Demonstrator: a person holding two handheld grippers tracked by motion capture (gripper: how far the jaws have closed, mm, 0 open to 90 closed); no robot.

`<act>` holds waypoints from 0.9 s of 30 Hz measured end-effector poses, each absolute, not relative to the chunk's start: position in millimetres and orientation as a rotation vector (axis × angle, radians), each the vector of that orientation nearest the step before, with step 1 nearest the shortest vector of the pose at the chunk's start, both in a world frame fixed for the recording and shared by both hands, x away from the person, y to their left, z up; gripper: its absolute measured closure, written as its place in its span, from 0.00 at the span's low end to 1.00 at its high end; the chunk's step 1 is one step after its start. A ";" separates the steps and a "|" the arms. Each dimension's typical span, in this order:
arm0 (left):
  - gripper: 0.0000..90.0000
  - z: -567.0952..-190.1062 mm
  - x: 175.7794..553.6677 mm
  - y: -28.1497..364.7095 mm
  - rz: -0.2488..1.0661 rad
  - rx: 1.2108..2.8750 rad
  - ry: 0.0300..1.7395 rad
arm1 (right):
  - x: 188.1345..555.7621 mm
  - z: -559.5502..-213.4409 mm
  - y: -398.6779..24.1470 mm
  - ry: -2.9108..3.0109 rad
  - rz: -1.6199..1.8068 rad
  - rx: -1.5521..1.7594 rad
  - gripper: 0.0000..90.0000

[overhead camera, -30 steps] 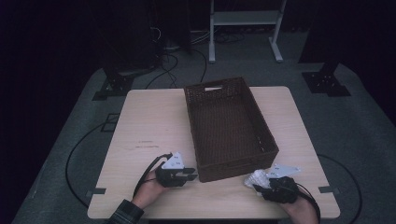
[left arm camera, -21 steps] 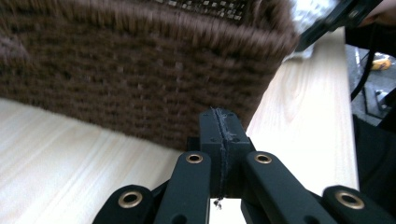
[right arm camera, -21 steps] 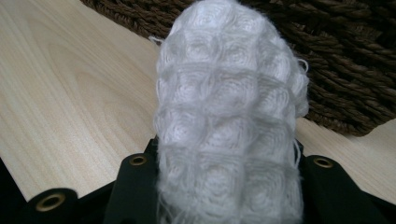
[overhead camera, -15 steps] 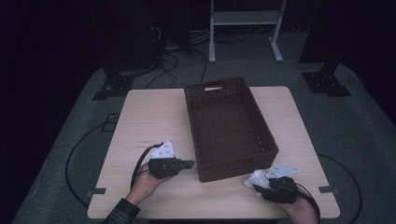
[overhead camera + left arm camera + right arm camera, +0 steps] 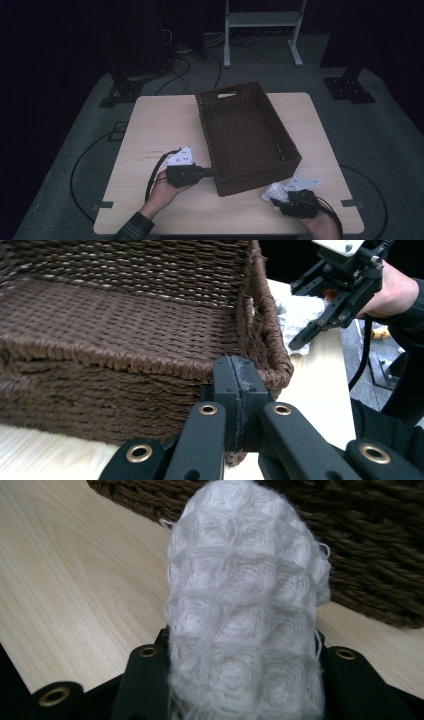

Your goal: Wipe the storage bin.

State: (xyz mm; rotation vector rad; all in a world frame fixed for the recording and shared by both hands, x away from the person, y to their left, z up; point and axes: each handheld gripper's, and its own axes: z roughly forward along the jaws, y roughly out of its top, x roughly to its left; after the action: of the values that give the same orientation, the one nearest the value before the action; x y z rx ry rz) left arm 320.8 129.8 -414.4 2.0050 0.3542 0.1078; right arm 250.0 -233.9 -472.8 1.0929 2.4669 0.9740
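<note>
A dark brown wicker basket stands on the wooden table, slightly right of its middle. My left gripper is shut with nothing between its jaws, and hovers by the basket's near left corner. In the left gripper view the closed jaws point at the basket's rim. My right gripper is shut on a white waffle-weave cloth near the table's front edge, just in front of the basket's near right corner. The bunched cloth bulges up between the jaws in the right gripper view. The left gripper view shows that gripper and cloth beyond the basket.
The basket's inside holds nothing. Bare light wood lies left of the basket. Cables trail on the floor around the table, and a white stand is behind it.
My left gripper has lifted off the table and tipped so its grey plate shows, staying by the basket's near left corner. The right gripper and cloth have not moved.
</note>
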 end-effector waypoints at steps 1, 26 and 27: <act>1.00 -414.2 320.9 122.7 0.100 2.009 0.342 | 249.8 -472.9 -233.3 2.469 0.973 1.094 0.62; 1.00 -415.7 332.5 32.3 0.057 2.014 0.256 | 249.3 -473.0 -234.5 2.469 0.978 1.081 0.62; 1.00 -415.6 332.6 32.8 0.054 2.014 0.257 | 249.2 -473.0 -234.6 2.469 0.979 1.081 0.62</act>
State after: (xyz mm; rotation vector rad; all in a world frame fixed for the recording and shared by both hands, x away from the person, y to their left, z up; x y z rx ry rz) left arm 332.6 32.8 -415.6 2.0139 0.2575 0.0540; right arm 249.2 -234.6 -473.0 1.0810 2.4691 0.9787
